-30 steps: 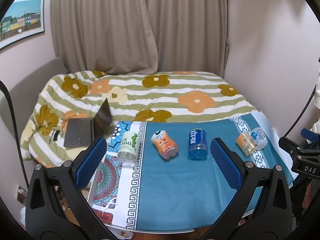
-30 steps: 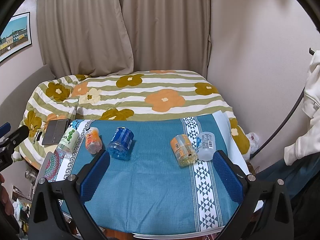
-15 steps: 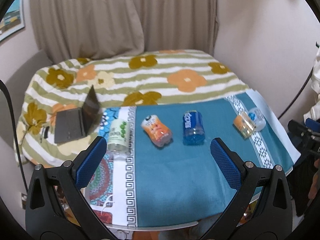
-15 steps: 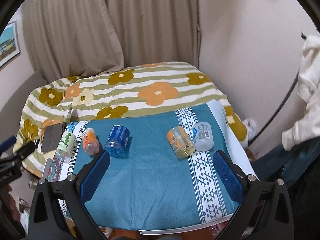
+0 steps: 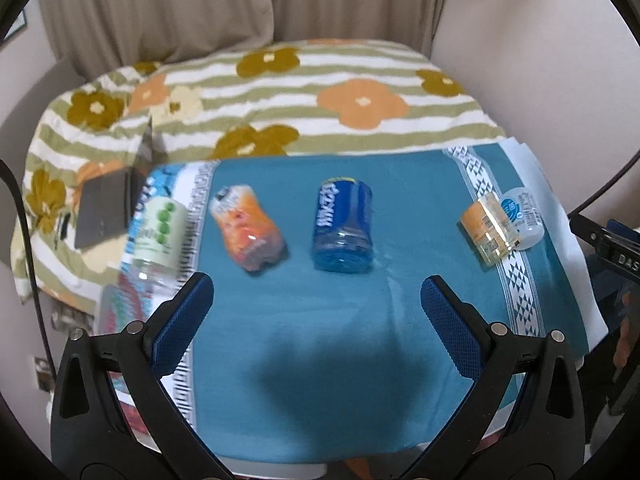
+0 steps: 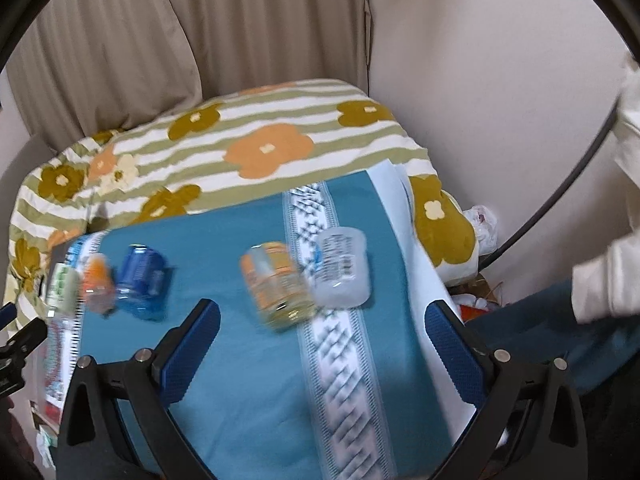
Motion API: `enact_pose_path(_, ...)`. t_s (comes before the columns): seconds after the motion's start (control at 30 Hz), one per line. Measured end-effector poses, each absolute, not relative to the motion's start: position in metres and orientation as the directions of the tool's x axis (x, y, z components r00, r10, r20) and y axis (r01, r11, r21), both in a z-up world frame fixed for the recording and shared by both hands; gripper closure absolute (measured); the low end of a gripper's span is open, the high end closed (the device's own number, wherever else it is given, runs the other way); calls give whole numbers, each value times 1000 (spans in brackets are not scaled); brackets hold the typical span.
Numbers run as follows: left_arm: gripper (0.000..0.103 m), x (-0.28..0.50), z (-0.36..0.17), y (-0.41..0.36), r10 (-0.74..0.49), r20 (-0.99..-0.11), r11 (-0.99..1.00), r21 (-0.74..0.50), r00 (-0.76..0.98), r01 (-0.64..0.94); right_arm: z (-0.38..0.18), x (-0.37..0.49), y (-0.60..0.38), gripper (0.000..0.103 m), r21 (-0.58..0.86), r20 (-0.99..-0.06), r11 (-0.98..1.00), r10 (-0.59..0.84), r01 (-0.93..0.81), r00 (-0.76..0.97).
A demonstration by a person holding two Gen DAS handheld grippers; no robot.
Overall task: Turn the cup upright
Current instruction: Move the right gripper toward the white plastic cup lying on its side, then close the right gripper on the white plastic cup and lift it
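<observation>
Several cut-bottle cups lie on their sides on a teal cloth (image 5: 320,340): a green-labelled one (image 5: 158,236), an orange one (image 5: 248,232), a blue one (image 5: 342,230), an orange-labelled clear one (image 5: 486,230) and a white-labelled clear one (image 5: 524,216). The right wrist view shows the same row: blue (image 6: 142,278), orange-labelled clear (image 6: 278,284), white-labelled clear (image 6: 342,268). My left gripper (image 5: 316,312) is open and empty, just short of the blue cup. My right gripper (image 6: 322,344) is open and empty, just short of the two clear cups.
A flowered, striped bedspread (image 5: 280,92) lies behind the table, with a dark laptop (image 5: 108,208) at the left. Curtains (image 6: 200,32) and a wall stand behind. The cloth's right edge (image 6: 416,240) drops off beside bags on the floor.
Both grippers have moved forward and down toward the table; the cups look larger and closer. Both stay open. The cups have not moved.
</observation>
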State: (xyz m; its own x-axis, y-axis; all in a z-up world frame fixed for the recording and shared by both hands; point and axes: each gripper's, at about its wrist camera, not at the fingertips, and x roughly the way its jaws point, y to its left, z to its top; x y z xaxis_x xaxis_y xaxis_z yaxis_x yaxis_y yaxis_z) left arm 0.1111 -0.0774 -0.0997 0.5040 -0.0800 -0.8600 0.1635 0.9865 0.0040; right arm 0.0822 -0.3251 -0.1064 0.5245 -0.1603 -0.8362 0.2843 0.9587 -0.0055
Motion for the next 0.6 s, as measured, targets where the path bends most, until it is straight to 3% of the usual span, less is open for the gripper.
enact_pose_path(0.2, 0, 129, -129, -109, -37, -898, 993, 16, 438, 117, -152, 125, -355, 9, 1, -891, 975, -101, 224, 443)
enact_pose_path(0.27, 0, 133, -138, -118, -20, -909, 995, 25, 416, 102, -164, 135, -359, 18, 22, -903, 979, -66, 200, 424)
enact_pose_path(0.6, 0, 144, -159, -138, 11, -933, 998, 31, 361, 50, -199, 166, -370, 30, 77, -930, 988, 24, 131, 366)
